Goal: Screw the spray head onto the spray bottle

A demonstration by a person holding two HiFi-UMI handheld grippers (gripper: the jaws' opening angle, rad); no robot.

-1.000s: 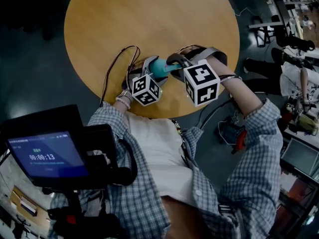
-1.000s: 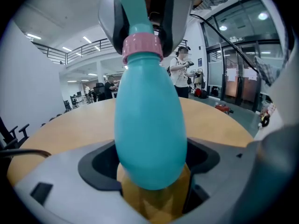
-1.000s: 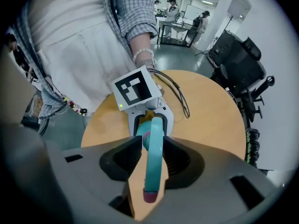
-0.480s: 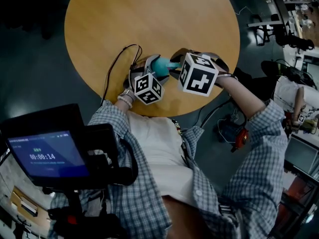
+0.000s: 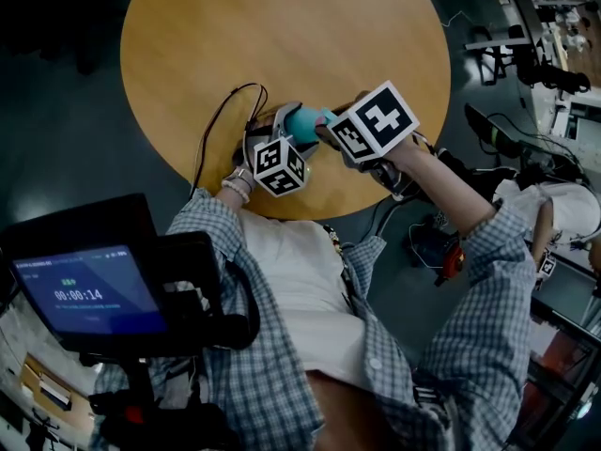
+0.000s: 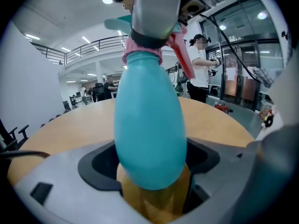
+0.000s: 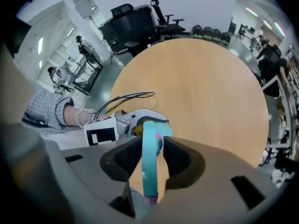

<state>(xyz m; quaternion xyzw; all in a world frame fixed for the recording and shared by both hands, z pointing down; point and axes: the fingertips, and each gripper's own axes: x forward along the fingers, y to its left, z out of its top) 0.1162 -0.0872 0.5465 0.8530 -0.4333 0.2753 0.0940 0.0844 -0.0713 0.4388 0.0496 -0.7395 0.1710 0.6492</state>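
A teal spray bottle (image 6: 149,125) stands upright between the jaws of my left gripper (image 6: 149,171), which is shut on its lower body. In the head view the spray bottle (image 5: 302,122) is near the front edge of the round wooden table (image 5: 282,36), with my left gripper (image 5: 289,132) behind it. The spray head (image 7: 149,167), teal with a pink collar (image 6: 142,50) and pink trigger (image 6: 184,55), sits on the bottle's neck. My right gripper (image 7: 152,160) comes down from above and is shut on the spray head. My right gripper (image 5: 327,128) points steeply down.
A black cable (image 5: 221,125) loops across the table from the left gripper. The table's front edge (image 5: 310,216) lies just under both hands. A dark screen (image 5: 84,289) hangs at the lower left. Office chairs (image 7: 140,17) stand beyond the table's far side.
My right gripper has rolled about its own axis over the bottle top; its marker cube has swung round and upward. The left gripper and the bottle have stayed put.
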